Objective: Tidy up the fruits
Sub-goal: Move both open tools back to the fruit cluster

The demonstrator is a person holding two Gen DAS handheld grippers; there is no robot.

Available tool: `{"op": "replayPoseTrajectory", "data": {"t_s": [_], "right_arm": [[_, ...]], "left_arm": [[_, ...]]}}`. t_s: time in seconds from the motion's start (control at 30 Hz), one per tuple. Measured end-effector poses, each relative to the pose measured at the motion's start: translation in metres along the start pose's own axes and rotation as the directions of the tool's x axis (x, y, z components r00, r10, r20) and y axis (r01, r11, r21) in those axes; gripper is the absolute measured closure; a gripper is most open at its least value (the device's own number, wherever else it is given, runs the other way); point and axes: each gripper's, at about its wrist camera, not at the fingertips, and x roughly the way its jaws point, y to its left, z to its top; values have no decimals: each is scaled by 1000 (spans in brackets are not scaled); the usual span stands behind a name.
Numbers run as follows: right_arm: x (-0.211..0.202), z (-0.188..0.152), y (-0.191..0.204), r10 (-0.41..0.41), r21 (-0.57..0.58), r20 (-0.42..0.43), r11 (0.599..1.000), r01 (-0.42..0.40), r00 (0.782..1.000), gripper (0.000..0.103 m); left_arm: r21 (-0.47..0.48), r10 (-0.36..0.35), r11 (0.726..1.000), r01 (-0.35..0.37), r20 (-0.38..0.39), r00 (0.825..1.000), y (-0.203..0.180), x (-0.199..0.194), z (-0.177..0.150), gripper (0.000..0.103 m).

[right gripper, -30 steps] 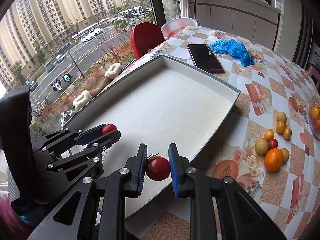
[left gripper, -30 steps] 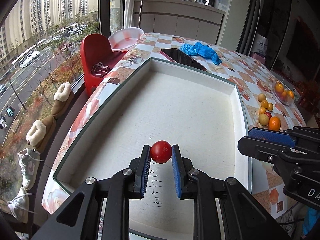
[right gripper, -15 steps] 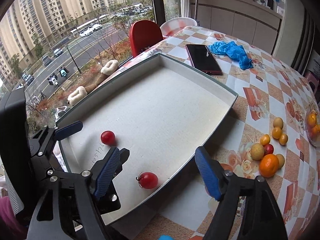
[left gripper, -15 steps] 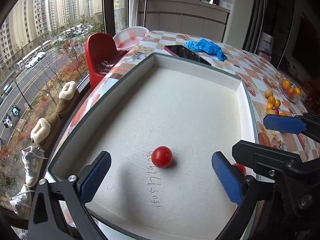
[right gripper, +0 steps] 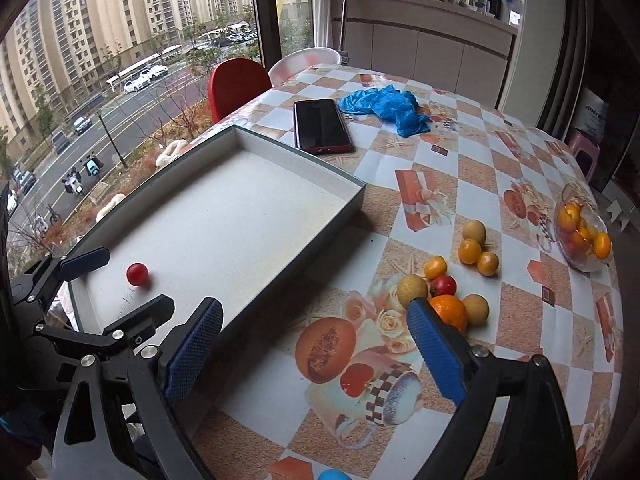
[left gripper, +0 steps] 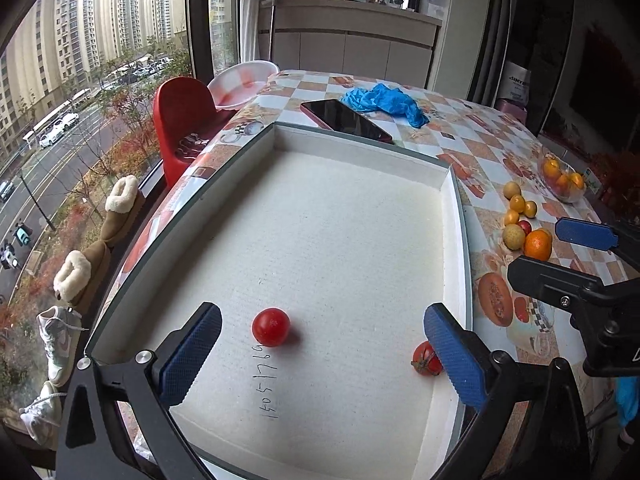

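The left gripper (left gripper: 320, 354) had its jaws wide apart, with nothing clamped. One red tomato (left gripper: 271, 327) lay on the white tray (left gripper: 344, 224) between those jaws, closer to the left one and touching neither. A second tomato with a stem (left gripper: 426, 358) lay just beside the right jaw, near the tray's right wall. So two tomatoes were in the tray.

The right gripper (right gripper: 312, 346) was over the desk (right gripper: 472, 168), with the tray's wall beside its left jaw. Its jaws were opening and nothing was between them, only the printed cloth.

Just past the right jaw sat a small pile of fruit. I counted one orange (right gripper: 450, 310), one small red tomato (right gripper: 443, 285), two tan round fruits (right gripper: 412, 290) next to the orange, one more tan one farther back, and three little yellow fruits (right gripper: 469, 251). A glass bowl (right gripper: 580, 236) with more orange fruit stood well off to the right; those were too bunched to count.

Far ahead of both jaws lay one dark phone (right gripper: 321, 125) and one blue glove bundle (right gripper: 384, 106).
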Motion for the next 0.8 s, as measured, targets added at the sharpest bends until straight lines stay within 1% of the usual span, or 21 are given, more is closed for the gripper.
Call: {"op": "replayPoseTrajectory", "data": {"t_s": [0.2,0.37,0.57,0.8], "right_arm": [[-4,-13,-44,-46,92,-10,995,47,999,8],[-2,-28,-77,-92,143,-34,985,96,995,8],[1,-52,-107,-131,177,-75,974,142,989,8],[3,-83,-141,-213,200,-105,952,230,972,8]], "left_arm": [[42,-16,999,16,5,1000,-24,-5,7,1],[100,-33,995,32,8,999,-49,-10,11,1],[158,-61,985,62,-10,998,-80,-11,12,1],[236,-96,966,104,-43,994,-126,-1,13,1]]}}
